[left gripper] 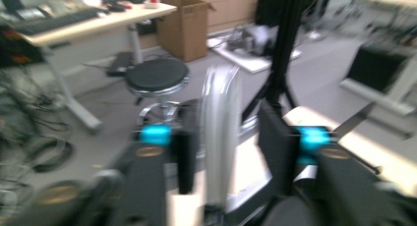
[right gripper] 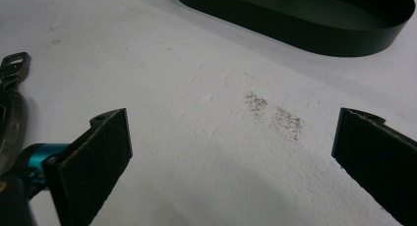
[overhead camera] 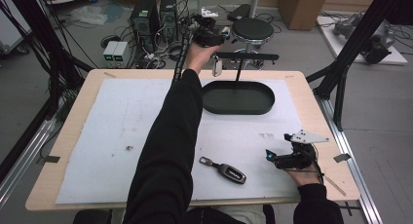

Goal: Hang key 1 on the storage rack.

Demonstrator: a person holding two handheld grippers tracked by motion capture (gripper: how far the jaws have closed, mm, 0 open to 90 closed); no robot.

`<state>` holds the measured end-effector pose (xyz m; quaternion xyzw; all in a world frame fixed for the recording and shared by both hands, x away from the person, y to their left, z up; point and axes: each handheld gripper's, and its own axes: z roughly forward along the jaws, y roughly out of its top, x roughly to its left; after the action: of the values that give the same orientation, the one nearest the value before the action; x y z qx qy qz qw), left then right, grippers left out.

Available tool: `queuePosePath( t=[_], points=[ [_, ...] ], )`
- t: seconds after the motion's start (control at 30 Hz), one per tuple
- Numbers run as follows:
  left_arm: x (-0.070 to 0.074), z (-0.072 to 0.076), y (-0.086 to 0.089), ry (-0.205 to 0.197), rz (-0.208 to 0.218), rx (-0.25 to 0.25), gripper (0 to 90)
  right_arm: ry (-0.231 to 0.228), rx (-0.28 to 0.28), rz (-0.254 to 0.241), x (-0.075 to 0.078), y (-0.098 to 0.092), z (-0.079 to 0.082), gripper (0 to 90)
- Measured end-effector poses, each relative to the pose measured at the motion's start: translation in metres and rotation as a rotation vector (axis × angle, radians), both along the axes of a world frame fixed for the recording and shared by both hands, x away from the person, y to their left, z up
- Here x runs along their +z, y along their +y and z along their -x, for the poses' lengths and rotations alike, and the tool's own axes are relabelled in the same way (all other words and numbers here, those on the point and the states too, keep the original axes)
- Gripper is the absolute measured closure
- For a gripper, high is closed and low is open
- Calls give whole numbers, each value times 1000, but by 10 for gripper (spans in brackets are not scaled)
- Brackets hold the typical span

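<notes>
While the left gripper (overhead camera: 215, 63) reaches past the table's far edge, its jaws clamp a pale, flat object (left gripper: 220, 137), probably to hang it on the black stand (overhead camera: 253, 57) rising from the tray (overhead camera: 238, 98). The tray looks empty. The right gripper (overhead camera: 272, 157) rests near the table's front with jaws wide apart, just right of the car key (overhead camera: 225, 169).
</notes>
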<state>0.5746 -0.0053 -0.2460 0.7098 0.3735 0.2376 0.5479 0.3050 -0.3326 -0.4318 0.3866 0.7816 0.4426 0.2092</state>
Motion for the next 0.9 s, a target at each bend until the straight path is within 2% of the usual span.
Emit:
queuePosePath(
  t=[0.03, 0.13, 0.2, 0.27, 0.33, 0.4, 0.57, 0.77, 0.9],
  points=[
    [1, 0, 2, 12, 0, -14, 449, -2, 1, 1, 0, 0, 0, 8],
    [0, 2, 7, 41, -29, -64, 318, 0, 1, -3, 1, 0, 1, 8],
    [-2, 3, 11, 85, -36, -99, 180, 1, 0, -2, 1, 0, 1, 9],
    [-5, 5, 14, 124, -56, -114, 103, 1, 0, -2, 0, 0, 1, 8],
    [-10, 8, 17, 128, -110, -120, 86, 0, -3, -2, 1, 0, 1, 9],
    [-14, 10, 22, 145, -110, -145, 86, -2, -3, -3, 1, 0, 0, 8],
    [-25, 22, 33, 142, -115, -177, 111, -1, 3, -1, 1, 2, 0, 9],
    [-37, 33, 43, 178, -172, -218, 111, 4, 3, 5, 0, 2, -1, 8],
    [-41, 43, 45, 191, -229, -235, 111, 7, 4, 8, 0, 3, -2, 9]
  ],
)
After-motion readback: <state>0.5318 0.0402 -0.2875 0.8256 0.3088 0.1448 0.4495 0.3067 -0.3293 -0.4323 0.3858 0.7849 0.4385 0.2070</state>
